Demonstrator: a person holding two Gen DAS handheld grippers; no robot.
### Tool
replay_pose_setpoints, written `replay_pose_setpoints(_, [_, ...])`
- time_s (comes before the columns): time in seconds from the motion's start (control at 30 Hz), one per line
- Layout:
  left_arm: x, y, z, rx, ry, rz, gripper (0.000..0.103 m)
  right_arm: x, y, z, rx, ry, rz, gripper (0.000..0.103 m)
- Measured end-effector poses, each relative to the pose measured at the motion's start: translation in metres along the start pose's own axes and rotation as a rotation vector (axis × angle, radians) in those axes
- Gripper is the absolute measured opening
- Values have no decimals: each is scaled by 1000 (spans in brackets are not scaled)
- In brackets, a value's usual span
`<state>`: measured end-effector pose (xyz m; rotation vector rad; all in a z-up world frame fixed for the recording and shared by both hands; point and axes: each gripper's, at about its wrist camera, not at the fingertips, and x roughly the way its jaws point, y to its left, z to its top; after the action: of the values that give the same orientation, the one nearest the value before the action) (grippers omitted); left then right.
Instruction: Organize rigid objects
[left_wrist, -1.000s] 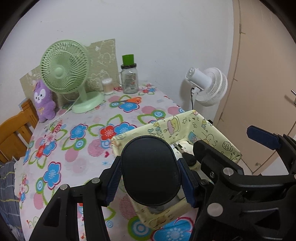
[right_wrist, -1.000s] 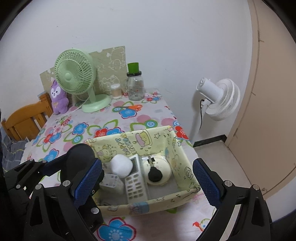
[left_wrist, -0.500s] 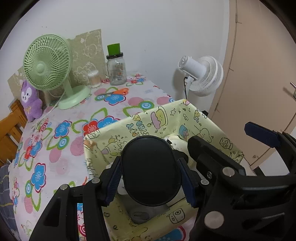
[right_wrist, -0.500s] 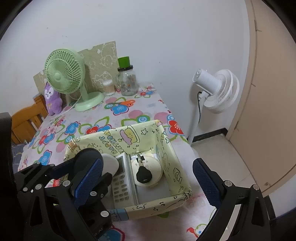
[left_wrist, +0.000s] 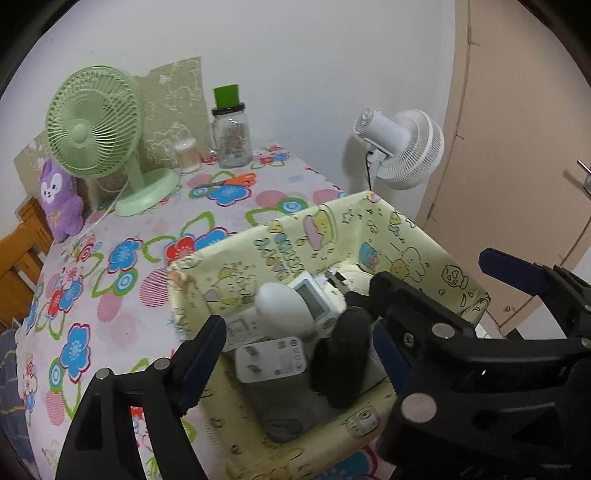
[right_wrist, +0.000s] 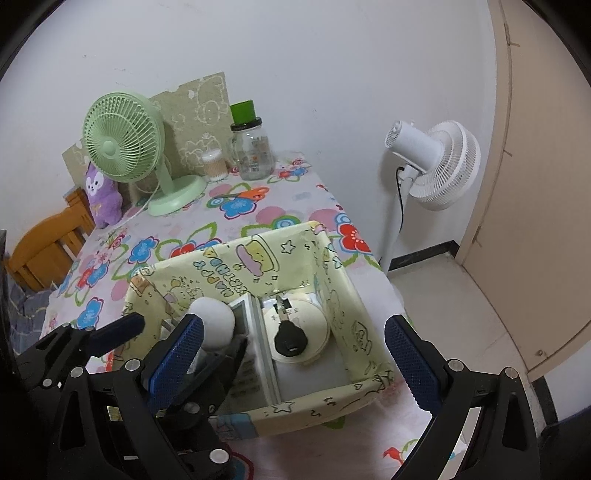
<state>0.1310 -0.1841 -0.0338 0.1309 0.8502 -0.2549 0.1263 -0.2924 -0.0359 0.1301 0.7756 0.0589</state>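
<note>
Jaws of left gripper (left_wrist: 295, 354) just opened wide, black oval thing (left_wrist: 341, 360) released, now tilted inside yellow box (left_wrist: 332, 225) near right side, beside white plug (left_wrist: 271, 360). Right gripper (right_wrist: 291, 363) open, empty, over box. Risk: black thing leaning, could topple onto remote (right_wrist: 255, 354) when pulling out.

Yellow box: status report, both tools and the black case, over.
Left tool just opened, black case released, tipping into yellow box. Right tool open, empty, over the box. Nothing in the way.
</note>
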Motion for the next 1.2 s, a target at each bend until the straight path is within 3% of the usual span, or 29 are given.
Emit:
replay_pose_setpoints(0.53, [-57, 49, -22, -70, -91, 87, 98, -36, 53, -9, -55, -74, 58, 100])
replay_pose_setpoints(1.2, [-118, 89, -58, -90, -168, 193, 103, -80, 110, -27, -132, -149, 85, 100])
